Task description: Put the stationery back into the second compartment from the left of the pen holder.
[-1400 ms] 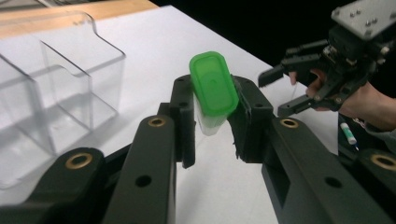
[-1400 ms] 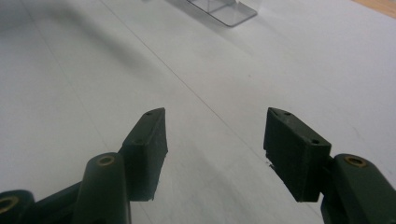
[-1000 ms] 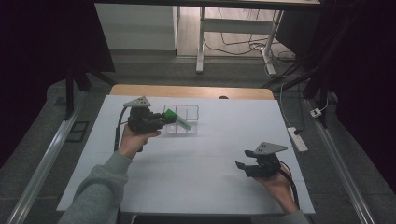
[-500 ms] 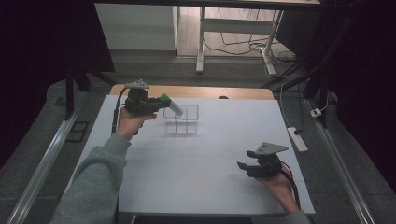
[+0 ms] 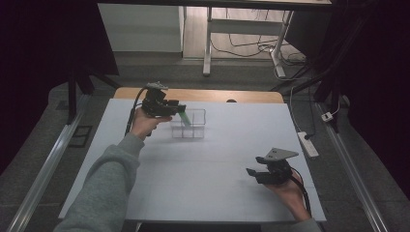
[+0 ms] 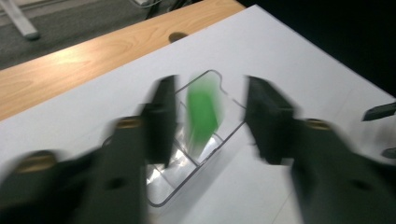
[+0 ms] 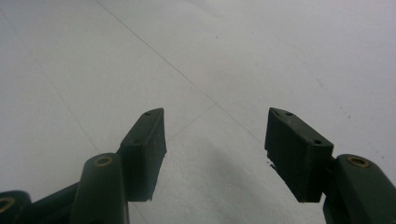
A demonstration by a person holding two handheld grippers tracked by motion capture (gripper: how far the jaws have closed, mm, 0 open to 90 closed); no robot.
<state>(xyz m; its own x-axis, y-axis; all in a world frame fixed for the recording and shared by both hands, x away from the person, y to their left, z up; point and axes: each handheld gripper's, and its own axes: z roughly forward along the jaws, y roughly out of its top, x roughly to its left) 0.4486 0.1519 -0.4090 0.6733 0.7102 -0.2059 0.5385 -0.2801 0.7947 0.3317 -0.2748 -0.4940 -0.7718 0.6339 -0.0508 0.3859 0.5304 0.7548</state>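
In the clear divided tray (image 5: 189, 124), green tube (image 5: 184, 118) leaning, left hand-held gripper (image 5: 181, 109) just opened, tube released

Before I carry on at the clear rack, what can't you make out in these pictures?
- Left gripper view: motion blur smears the green tube; whether it stands in the clear rack or is mid-drop is unclear. The left gripper jaws have just been opening.
- High view: the rack's dividers are too small.
- High view: the right gripper fingertips are tiny.

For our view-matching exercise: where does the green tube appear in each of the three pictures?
High view: green tube upper left of centre, leaning into the clear rack.
Left gripper view: green tube at centre, blurred, over the rack.
Right gripper view: not in it.
Shared landmark: the clear rack.
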